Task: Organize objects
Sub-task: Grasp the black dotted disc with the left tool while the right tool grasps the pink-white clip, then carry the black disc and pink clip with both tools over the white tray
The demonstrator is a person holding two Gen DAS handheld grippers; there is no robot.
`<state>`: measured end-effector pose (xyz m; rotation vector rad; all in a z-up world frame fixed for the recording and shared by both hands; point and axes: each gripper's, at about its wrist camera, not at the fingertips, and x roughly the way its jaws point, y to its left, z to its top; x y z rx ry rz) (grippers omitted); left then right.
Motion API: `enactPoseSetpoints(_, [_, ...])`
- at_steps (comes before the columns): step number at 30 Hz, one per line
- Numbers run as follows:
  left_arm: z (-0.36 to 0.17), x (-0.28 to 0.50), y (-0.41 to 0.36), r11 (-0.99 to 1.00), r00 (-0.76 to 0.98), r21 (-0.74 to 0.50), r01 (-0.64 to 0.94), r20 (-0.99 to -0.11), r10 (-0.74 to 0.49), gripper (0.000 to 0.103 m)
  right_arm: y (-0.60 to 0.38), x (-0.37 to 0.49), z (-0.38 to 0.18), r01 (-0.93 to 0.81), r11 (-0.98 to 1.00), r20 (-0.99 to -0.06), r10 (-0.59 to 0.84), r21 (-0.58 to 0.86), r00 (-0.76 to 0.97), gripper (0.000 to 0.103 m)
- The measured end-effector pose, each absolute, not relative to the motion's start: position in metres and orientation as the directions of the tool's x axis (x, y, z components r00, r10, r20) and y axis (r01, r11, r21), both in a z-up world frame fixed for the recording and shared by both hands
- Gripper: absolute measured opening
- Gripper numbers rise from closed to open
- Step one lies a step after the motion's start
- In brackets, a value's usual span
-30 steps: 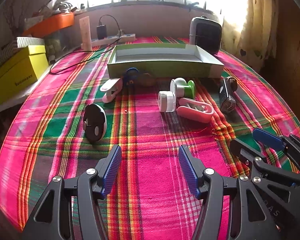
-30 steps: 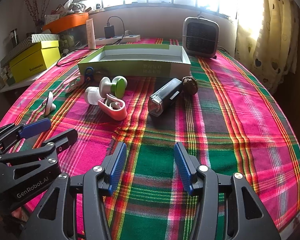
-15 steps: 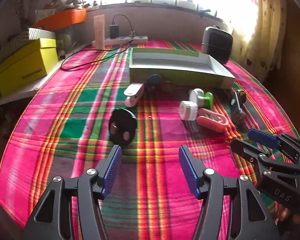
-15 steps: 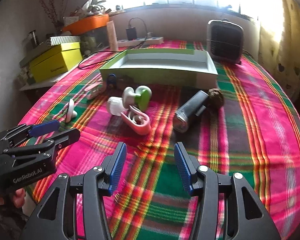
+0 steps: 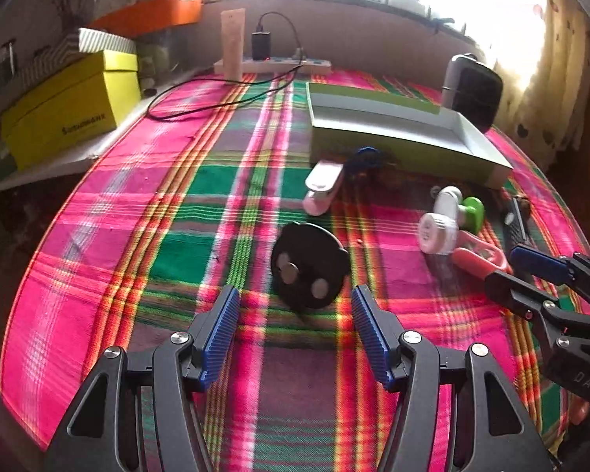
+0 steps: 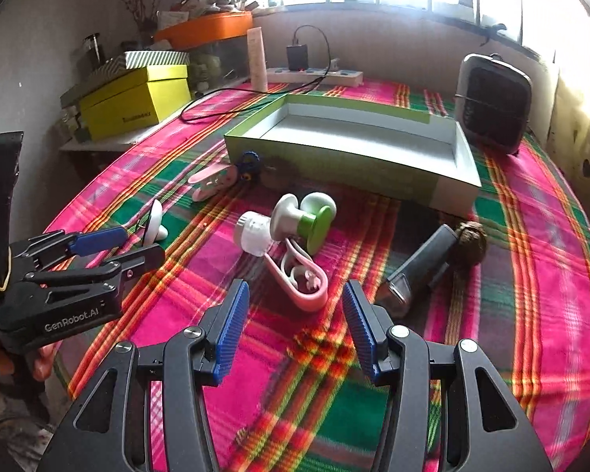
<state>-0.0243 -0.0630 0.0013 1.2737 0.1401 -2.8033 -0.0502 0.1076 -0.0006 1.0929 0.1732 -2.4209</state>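
Plaid tablecloth [image 5: 98, 204], both grippers spread wide, holding nothing.
Left gripper [image 5: 293, 334] faces black disc [image 5: 308, 265]; right gripper [image 6: 295, 326] faces pink clip [image 6: 308, 285].

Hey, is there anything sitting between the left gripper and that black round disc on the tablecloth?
Nothing visible. The left gripper is open with the black disc just ahead of its fingertips, only bare plaid cloth between. The pink clip lies beyond the disc.

The left hand-held gripper [image 5: 294, 332] is closing in on the black disc [image 5: 308, 266], while the right hand-held gripper [image 6: 295, 328] is nearing the pink clip [image 6: 305, 277].
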Motion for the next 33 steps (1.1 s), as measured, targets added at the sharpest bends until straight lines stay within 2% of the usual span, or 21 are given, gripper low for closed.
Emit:
enactPoseSetpoints(14, [-0.001, -0.043, -0.065, -0.995, -0.65, -0.013, 0.101, -0.758, -0.056, 0.058, 0.1, -0.065, -0.008, 0.499, -0.863, -0.768, -0.374, 0.083, -0.519, 0.051])
enactPoseSetpoints(16, [0.0, -0.044, -0.064, -0.996, -0.653, -0.015, 0.088, -0.756, -0.047, 0.057, 0.1, -0.065, -0.008, 0.503, -0.861, -0.768, -0.374, 0.078, -0.52, 0.051])
enactPoseSetpoints(18, [0.0, -0.045, -0.065, -0.996, -0.655, -0.012, 0.087, -0.754, -0.048, 0.051, 0.099, -0.065, -0.008, 0.51, -0.857, -0.77, -0.373, 0.072, -0.518, 0.051])
enactPoseSetpoints(24, [0.002, -0.048, -0.068, -0.996, -0.66, -0.015, 0.086, -0.75, -0.045, 0.036, 0.097, -0.066, -0.008, 0.513, -0.856, -0.767, -0.373, 0.068, -0.522, 0.039])
enactPoseSetpoints(29, [0.002, -0.05, -0.067, -0.997, -0.663, -0.027, 0.07, -0.748, -0.026, 0.034, 0.097, -0.067, -0.008, 0.509, -0.859, -0.767, -0.369, 0.064, -0.525, 0.029])
enactPoseSetpoints(31, [0.002, -0.049, -0.066, -0.998, -0.664, -0.028, 0.058, -0.748, -0.018, 0.028, 0.097, -0.066, -0.008, 0.508, -0.858, -0.766, -0.373, 0.071, -0.523, 0.026])
enactPoseSetpoints(33, [0.002, -0.049, -0.065, -0.998, -0.664, -0.029, 0.05, -0.748, -0.011, 0.027, 0.097, -0.066, -0.008, 0.508, -0.858, -0.766, -0.374, 0.072, -0.523, 0.024])
